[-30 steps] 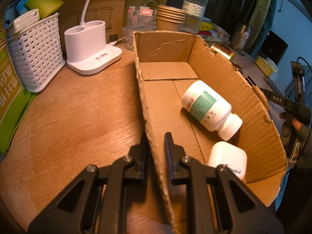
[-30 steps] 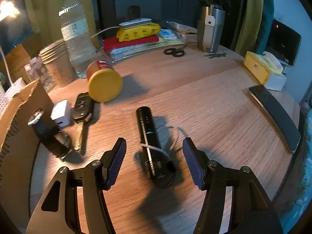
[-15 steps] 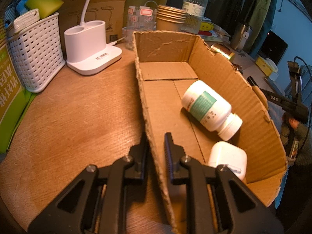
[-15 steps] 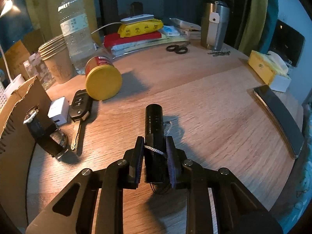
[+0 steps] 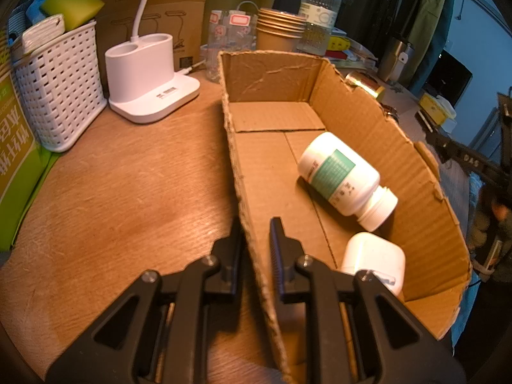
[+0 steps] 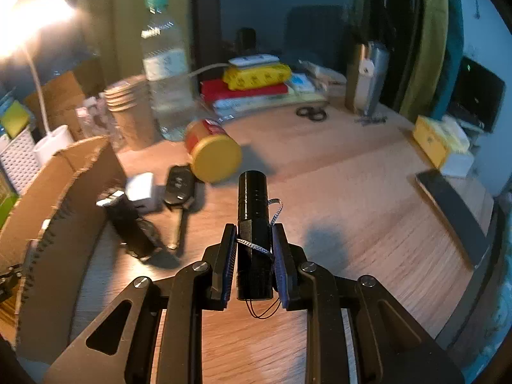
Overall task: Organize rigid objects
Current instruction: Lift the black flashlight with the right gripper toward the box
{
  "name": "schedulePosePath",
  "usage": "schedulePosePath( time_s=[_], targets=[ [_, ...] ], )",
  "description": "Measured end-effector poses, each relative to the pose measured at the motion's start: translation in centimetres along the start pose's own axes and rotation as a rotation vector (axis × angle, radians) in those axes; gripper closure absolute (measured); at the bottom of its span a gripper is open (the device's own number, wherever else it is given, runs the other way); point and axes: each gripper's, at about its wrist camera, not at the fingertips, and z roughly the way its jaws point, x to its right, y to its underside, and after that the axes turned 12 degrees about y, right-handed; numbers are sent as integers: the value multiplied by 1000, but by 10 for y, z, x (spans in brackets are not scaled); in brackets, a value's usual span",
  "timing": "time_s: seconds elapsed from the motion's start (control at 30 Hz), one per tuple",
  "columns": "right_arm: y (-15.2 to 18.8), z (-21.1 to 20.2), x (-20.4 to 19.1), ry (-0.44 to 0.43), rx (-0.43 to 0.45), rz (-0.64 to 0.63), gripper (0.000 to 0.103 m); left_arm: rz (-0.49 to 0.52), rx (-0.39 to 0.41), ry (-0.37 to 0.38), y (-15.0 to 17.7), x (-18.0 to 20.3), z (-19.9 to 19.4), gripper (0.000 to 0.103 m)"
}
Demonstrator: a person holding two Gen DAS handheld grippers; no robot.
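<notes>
Lifted since a moment ago, the flashlight [image 6: 254, 224] now rides clamped in the right claw [image 6: 255, 249] above the surface [image 6: 352, 198], beside the box [image 6: 57, 198]. Between them lie a key fob [image 6: 179, 185], a white charger [image 6: 140, 188] and a yellow-lidded jar [image 6: 214, 155]. Left claw [image 5: 254, 240] pinches the box's near wall [image 5: 243, 192]; inside lie a pill bottle [image 5: 342, 176] and a white case [image 5: 374, 256].
</notes>
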Motion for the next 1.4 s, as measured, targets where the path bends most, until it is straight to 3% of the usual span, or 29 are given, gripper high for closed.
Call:
schedulePosePath(
  time_s=[0.53,1.4],
  targets=[
    [-13,-61,-34,-110,136,-54,79,0,0,0,0,0,0,85],
    [1,-97,-124,-310,164,-214,79,-1,-1,1,0,0,1,85]
  ],
)
